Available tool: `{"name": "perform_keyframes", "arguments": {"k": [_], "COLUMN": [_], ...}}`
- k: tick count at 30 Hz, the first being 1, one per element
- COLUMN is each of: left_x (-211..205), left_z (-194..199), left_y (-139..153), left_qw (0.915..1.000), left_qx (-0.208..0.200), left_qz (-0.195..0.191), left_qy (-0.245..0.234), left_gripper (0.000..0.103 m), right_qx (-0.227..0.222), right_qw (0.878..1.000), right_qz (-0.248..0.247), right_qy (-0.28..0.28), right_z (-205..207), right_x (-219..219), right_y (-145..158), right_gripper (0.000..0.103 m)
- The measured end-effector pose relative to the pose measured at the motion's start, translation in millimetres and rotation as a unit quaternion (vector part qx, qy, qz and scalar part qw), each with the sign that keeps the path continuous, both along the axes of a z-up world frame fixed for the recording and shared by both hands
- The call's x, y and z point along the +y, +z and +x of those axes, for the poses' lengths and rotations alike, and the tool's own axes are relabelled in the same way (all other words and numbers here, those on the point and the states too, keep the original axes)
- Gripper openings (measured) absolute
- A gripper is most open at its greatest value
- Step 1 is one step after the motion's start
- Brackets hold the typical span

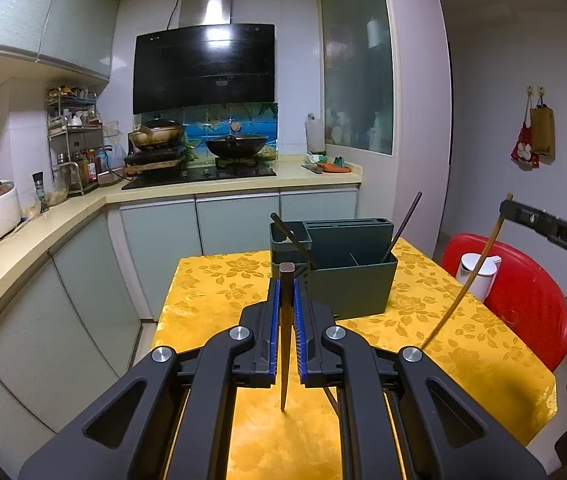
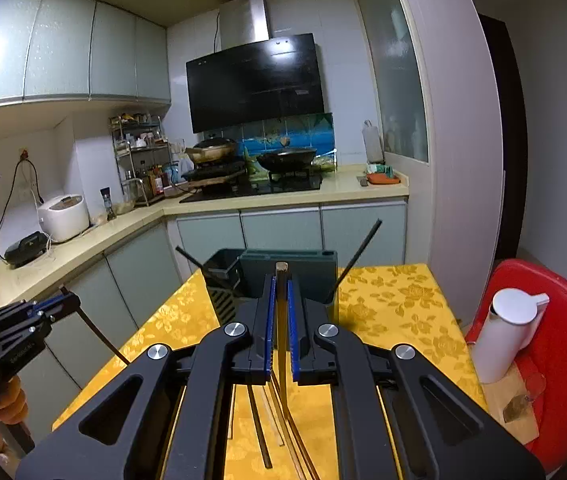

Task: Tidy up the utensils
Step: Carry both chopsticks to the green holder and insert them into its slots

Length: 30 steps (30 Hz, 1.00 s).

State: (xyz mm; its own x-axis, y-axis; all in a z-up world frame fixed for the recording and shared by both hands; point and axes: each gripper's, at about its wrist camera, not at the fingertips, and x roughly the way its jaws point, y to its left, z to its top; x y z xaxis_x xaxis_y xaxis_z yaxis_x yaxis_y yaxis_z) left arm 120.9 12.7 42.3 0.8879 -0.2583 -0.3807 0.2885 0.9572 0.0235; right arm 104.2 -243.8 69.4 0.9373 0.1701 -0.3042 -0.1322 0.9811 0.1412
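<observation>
While both grippers are holding chopsticks above the yellow desk (image 1: 211, 280), the left gripper (image 1: 286, 280) fingers are clamping a dark chopstick (image 1: 284, 320) and the right gripper (image 2: 281, 280) fingers a pale chopstick (image 2: 281, 320); the green utensil holder (image 1: 347, 280), centre frame, is waiting for both to be lowered in.

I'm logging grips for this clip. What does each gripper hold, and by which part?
Left gripper pinches a dark brown chopstick near its thick top end. Right gripper pinches a lighter chopstick near its top end.
</observation>
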Motion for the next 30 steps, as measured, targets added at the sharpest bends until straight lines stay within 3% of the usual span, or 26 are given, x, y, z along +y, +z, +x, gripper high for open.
{"name": "perform_keyframes", "arguments": {"k": [10, 17, 26, 30], "left_x": [-13, -41, -81, -97], "left_z": [20, 39, 83, 111], "left_y": [40, 70, 103, 111], "left_qw": [0.9996, 0.9981, 0.9963, 0.9963], "left_qx": [-0.001, -0.023, -0.050, -0.054], "left_qz": [0.002, 0.005, -0.003, -0.008], "left_qy": [-0.030, -0.056, -0.070, -0.066], "left_gripper": [0.006, 0.006, 0.006, 0.006], "right_qx": [-0.010, -0.017, -0.045, -0.049], "right_qw": [1.000, 1.000, 0.998, 0.998], "right_qz": [-0.010, 0.007, 0.018, 0.025], "right_qy": [-0.005, -0.011, -0.027, -0.026], "right_z": [18, 43, 92, 118], "right_x": [-9, -21, -30, -30], "right_y": [26, 46, 82, 85], "right_gripper": [0.007, 0.007, 0.007, 0.007]}}
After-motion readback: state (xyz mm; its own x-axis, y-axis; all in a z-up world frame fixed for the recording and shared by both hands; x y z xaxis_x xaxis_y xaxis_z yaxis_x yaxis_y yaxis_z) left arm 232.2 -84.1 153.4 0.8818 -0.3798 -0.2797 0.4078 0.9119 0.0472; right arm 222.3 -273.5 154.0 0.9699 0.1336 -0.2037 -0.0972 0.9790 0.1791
